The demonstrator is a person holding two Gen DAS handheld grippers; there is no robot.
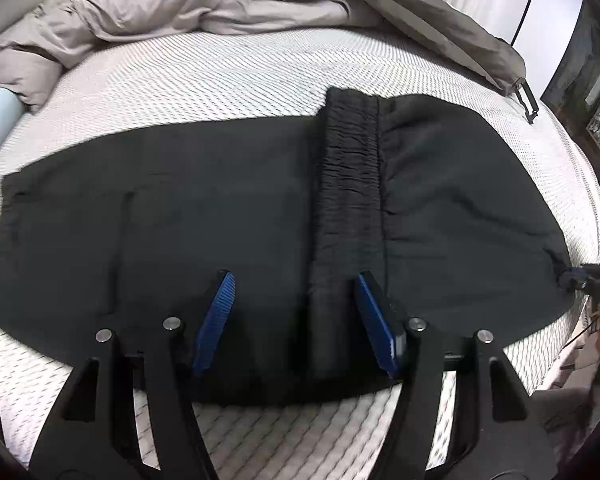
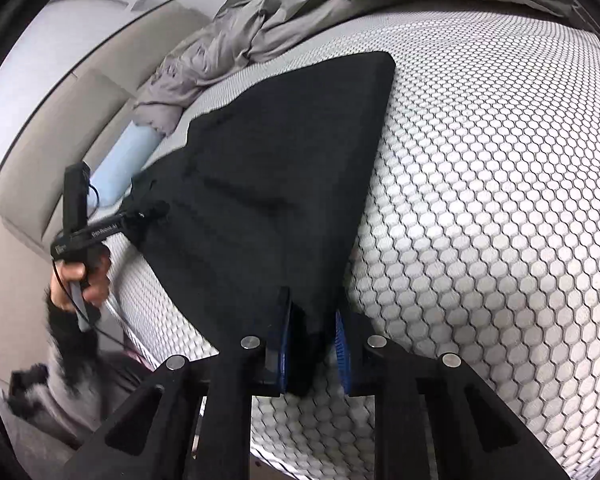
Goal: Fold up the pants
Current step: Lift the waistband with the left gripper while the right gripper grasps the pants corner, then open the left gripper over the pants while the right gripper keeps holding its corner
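1. Black fabric pants (image 1: 228, 208) spread flat across white honeycomb-mesh mattress (image 1: 228, 72), gathered waistband uppermost.
2. Left tool (image 1: 296, 320) open above them, gripping nothing.
3. Right tool (image 2: 314, 344) clamped on pants edge.

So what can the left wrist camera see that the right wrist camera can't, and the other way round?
Only the left wrist view shows the gathered elastic waistband lying across the black pants, and the left gripper open above them, pads clear of the cloth. Only the right wrist view shows the right gripper shut on a corner of the pants, plus the hand holding the other gripper. Both show the pants spread on the white mesh mattress and the rumpled grey bedding beyond.
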